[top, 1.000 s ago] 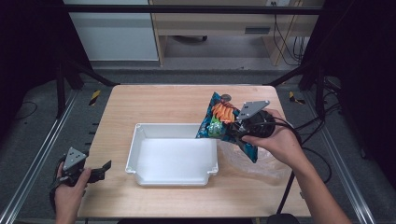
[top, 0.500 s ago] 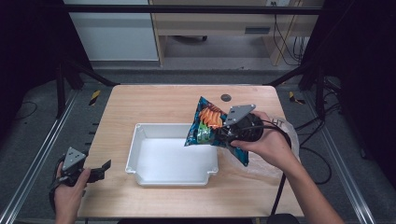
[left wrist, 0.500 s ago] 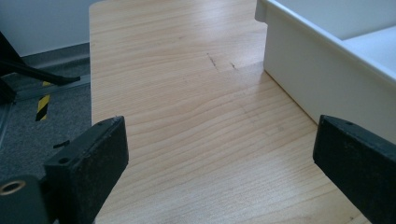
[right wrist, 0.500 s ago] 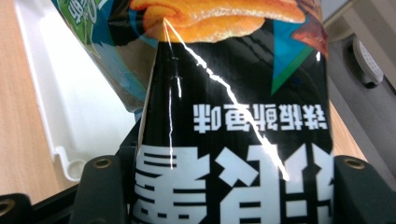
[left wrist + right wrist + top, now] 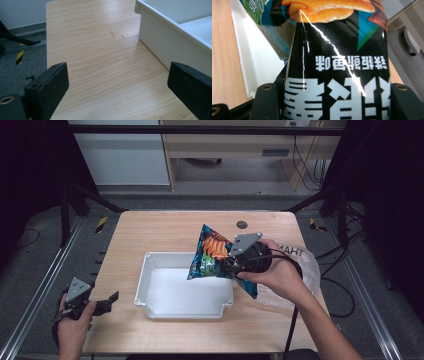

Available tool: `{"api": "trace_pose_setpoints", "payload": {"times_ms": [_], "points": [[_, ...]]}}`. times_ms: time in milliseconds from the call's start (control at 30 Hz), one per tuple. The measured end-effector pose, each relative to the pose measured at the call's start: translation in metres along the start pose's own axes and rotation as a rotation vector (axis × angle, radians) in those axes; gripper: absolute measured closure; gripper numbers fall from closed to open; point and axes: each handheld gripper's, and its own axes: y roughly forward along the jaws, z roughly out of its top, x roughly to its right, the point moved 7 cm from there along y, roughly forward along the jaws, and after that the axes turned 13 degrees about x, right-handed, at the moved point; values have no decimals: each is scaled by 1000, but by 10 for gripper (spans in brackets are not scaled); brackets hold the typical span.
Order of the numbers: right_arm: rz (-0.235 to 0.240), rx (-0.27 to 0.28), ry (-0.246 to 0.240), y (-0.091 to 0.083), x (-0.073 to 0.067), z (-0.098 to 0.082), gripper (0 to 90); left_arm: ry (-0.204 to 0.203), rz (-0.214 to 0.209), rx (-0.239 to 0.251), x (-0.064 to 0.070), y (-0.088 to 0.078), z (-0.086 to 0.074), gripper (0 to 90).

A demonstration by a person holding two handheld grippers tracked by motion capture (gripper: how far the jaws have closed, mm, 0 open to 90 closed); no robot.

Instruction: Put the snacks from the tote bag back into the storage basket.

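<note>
Right tool (image 5: pixel 227 266) is seen clamped on a snack bag (image 5: pixel 212 255), whose printed black and blue face is pressed between the two black jaws in the right gripper view (image 5: pixel 337 75). From the high view the bag is held clear of the bench (image 5: pixel 165 227), tilted, with its upper corner pointing away from the person and its lower part hanging over the right end of a white tray (image 5: pixel 150 292). The tray's inner floor and near wall can be made out beside and beneath the bag in the right gripper view (image 5: pixel 259 60). A clear plastic bag (image 5: pixel 305 265) is seen lying on the bench just behind the right hand (image 5: pixel 277 275).

Left tool (image 5: pixel 105 301) is held at the bench's near left corner, well apart from the snack bag, with its jaws spread wide and nothing between them. Bare wood is seen between those jaws in the left gripper view (image 5: pixel 117 92), and the tray's outer wall (image 5: pixel 160 47) stands near its right jaw without being touched.
</note>
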Motion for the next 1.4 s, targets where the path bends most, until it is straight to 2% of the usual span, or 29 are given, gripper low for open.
{"api": "trace_pose_setpoints", "payload": {"times_ms": [100, 200, 533, 833, 933, 1400], "points": [[5, 3, -5, 4, -1, 2, 393, -14, 14, 7, -4, -2, 0, 34], [8, 4, -5, 9, -2, 3, 393, -10, 19, 9, -5, -3, 0, 35], [27, 11, -18, 23, -10, 15, 394, 7, 4, 5, -2, -2, 1, 42], [40, 17, -17, 41, -9, 19, 394, -11, 3, 6, -4, -2, 0, 41], [42, 13, -19, 45, -10, 20, 393, -5, 2, 0, -4, -2, 0, 42], [86, 4, -43, 60, -26, 29, 393, 0, 2, -1, -4, -2, 0, 51]]}}
